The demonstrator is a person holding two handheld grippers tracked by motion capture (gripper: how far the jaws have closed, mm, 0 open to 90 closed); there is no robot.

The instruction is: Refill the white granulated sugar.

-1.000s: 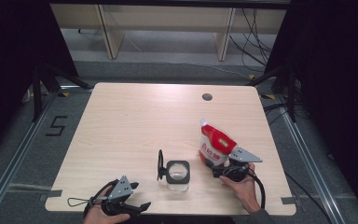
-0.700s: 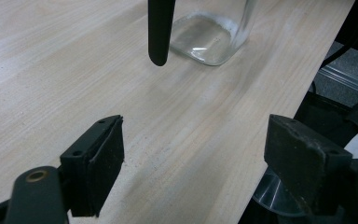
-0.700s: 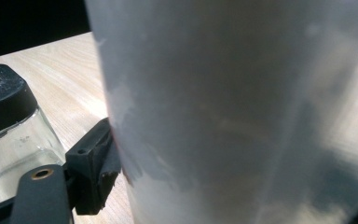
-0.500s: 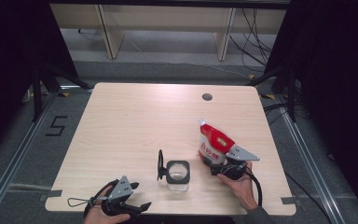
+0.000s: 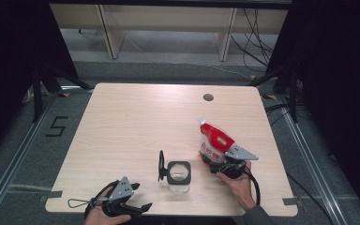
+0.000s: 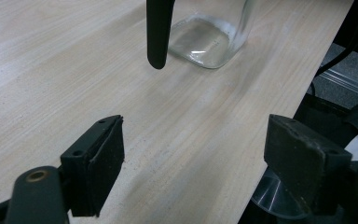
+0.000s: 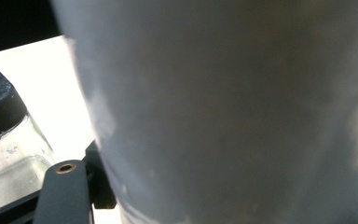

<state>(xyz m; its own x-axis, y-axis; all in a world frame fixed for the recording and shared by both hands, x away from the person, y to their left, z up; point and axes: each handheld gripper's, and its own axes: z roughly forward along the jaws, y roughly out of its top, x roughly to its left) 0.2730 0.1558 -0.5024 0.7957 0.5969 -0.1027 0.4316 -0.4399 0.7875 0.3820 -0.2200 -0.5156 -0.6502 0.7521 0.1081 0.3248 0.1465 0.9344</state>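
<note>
A red and white pouch (image 5: 213,140) stands tilted at the table's right front. My right gripper (image 5: 212,161) is around its lower part. Its jaws have just been closing, and in the right gripper view the left finger (image 7: 65,196) lies against the pouch (image 7: 237,112). A square glass jar (image 5: 178,174) stands just left of it, its black hinged lid (image 5: 161,165) swung up on its left side. My left gripper (image 5: 139,199) rests open at the front left edge. Nothing is between its pads (image 6: 95,163), which face the jar (image 6: 209,37) and lid (image 6: 158,32).
The light wooden table (image 5: 136,122) has a round cable hole (image 5: 208,97) at the back right. Its front edge runs right by both hands. Beyond the far edge stand shelf legs and loose cables on the floor.
The pouch and right gripper have barely shifted. The left gripper and the jar stay where they were.
</note>
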